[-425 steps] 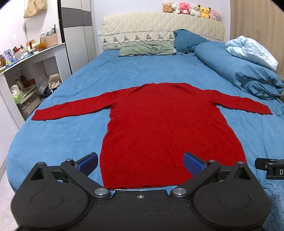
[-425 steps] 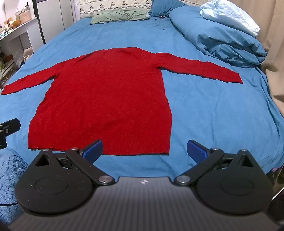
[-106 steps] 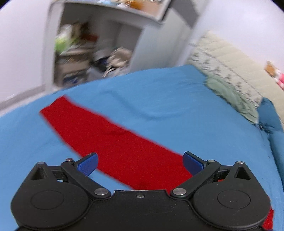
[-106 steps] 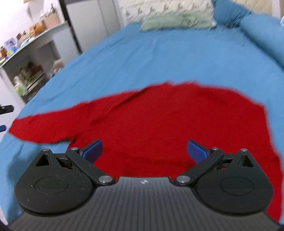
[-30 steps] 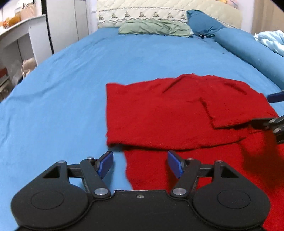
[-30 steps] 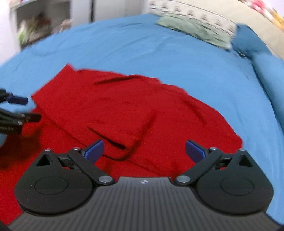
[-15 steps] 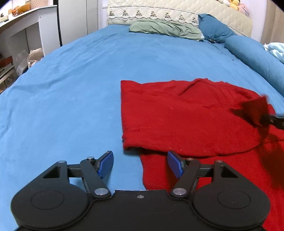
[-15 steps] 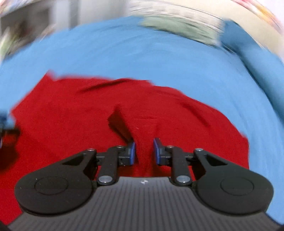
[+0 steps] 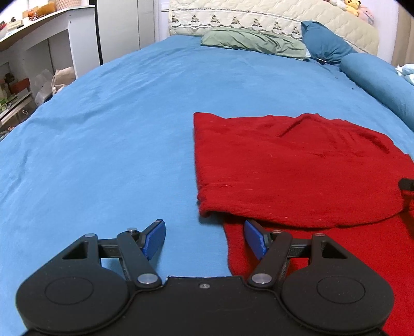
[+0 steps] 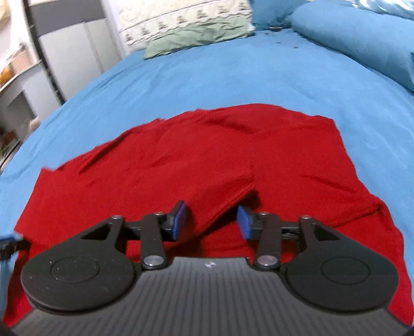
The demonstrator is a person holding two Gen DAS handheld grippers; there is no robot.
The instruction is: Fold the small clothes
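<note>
A red knit sweater lies on the blue bed, its sleeves folded in over the body. My left gripper is open and empty, low at the sweater's left edge just below the folded sleeve. In the right wrist view the sweater fills the middle. My right gripper is partly open over it, with a folded sleeve end lying between the jaws, no longer pinched. The right gripper's tip shows at the right edge of the left wrist view.
A green pillow and a dark blue pillow lie by the cream headboard. A rolled blue duvet runs along the right side. White shelves and a desk stand left of the bed.
My right gripper was shut on the sleeve half a second ago; its jaws have now opened and the sleeve lies down on the body. My left gripper shifted slightly left.
</note>
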